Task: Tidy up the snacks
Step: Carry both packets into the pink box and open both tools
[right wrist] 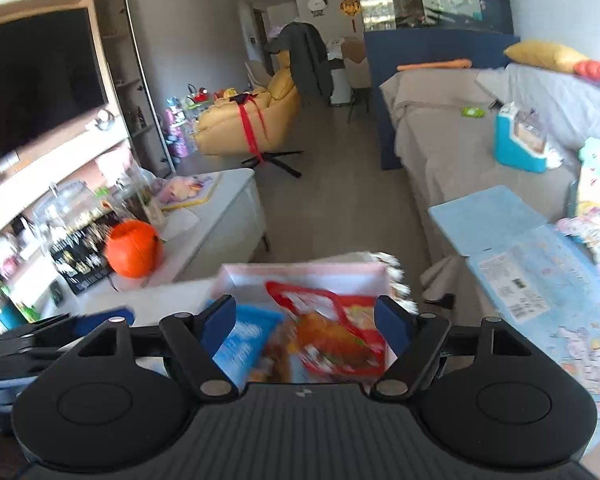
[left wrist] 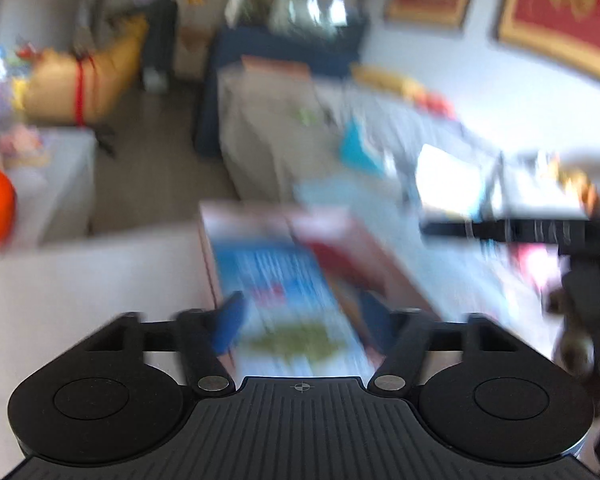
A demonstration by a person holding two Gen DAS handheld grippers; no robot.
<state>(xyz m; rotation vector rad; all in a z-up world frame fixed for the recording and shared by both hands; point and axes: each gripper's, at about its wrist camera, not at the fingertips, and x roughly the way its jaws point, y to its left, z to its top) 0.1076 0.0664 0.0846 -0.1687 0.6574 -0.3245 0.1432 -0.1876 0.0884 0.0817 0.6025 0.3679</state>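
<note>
Fingers (left wrist: 230, 316) at left pinch blue packet (left wrist: 292, 300); right fingers (right wrist: 220, 320) spread over red packet (right wrist: 340, 340), pink box (right wrist: 300, 274).

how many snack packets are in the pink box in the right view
2: a blue packet on the left, a red packet on the right. The tool body hides the box's near end.

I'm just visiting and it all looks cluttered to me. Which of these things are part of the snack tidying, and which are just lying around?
Part of the job:
- pale pink box
- red snack packet
- blue snack packet
- left gripper
- right gripper

Just lying about:
- round orange pumpkin-shaped bucket
- yellow padded armchair tied with red ribbon
- teal plastic box
- black television screen
</note>
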